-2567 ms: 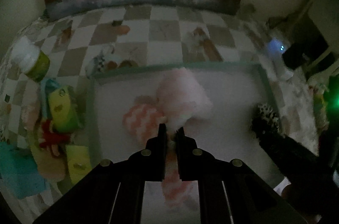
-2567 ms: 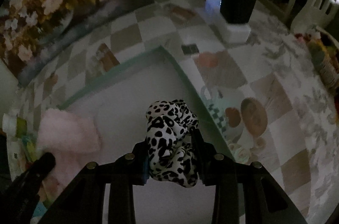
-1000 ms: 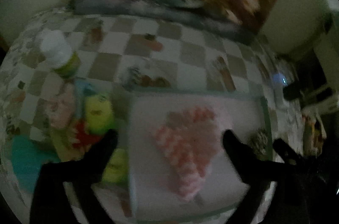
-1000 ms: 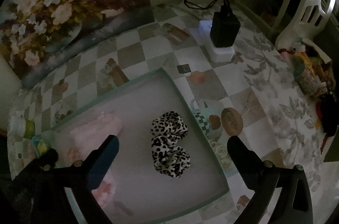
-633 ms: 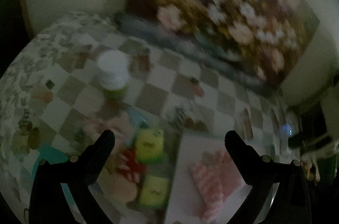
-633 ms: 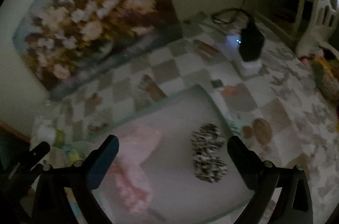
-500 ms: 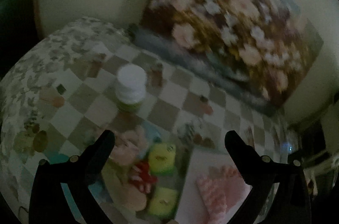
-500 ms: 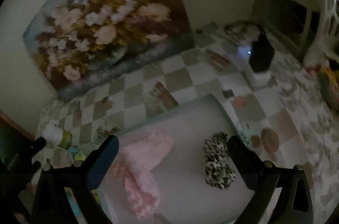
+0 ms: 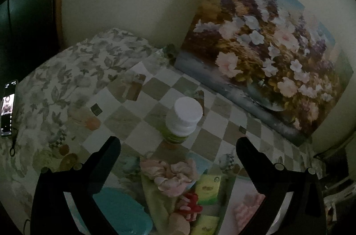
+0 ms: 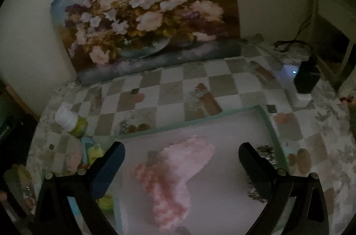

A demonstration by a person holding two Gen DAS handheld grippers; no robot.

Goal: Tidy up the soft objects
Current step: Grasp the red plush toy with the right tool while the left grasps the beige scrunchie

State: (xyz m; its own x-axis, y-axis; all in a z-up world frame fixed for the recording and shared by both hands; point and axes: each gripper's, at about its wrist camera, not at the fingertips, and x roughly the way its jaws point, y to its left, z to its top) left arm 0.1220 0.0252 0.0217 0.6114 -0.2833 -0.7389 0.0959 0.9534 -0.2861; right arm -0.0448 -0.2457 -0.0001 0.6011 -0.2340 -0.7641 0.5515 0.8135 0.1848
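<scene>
The room is dim. My left gripper (image 9: 178, 143) is open and empty, held above a pile of soft things left of the tray: a pink scrunchie (image 9: 171, 175), yellow-green sponges (image 9: 208, 189), a red piece (image 9: 189, 205) and a teal cloth (image 9: 120, 212). My right gripper (image 10: 181, 149) is open and empty above the white tray (image 10: 270, 123). In the tray lie a fluffy pink sock (image 10: 175, 175) and a leopard-print scrunchie (image 10: 264, 151), partly hidden behind my right finger. The pink sock also shows in the left wrist view (image 9: 247, 208).
A white-capped green bottle (image 9: 183, 121) stands on the chequered tablecloth beyond the pile; it also shows in the right wrist view (image 10: 71, 120). A flower painting (image 10: 146, 19) leans on the wall. A black charger with a blue light (image 10: 306, 77) stands at right. A phone (image 9: 7, 108) lies far left.
Both grippers let go of the pink sock and the leopard scrunchie in the tray, opened wide and rose. The left gripper swung left over the pile.
</scene>
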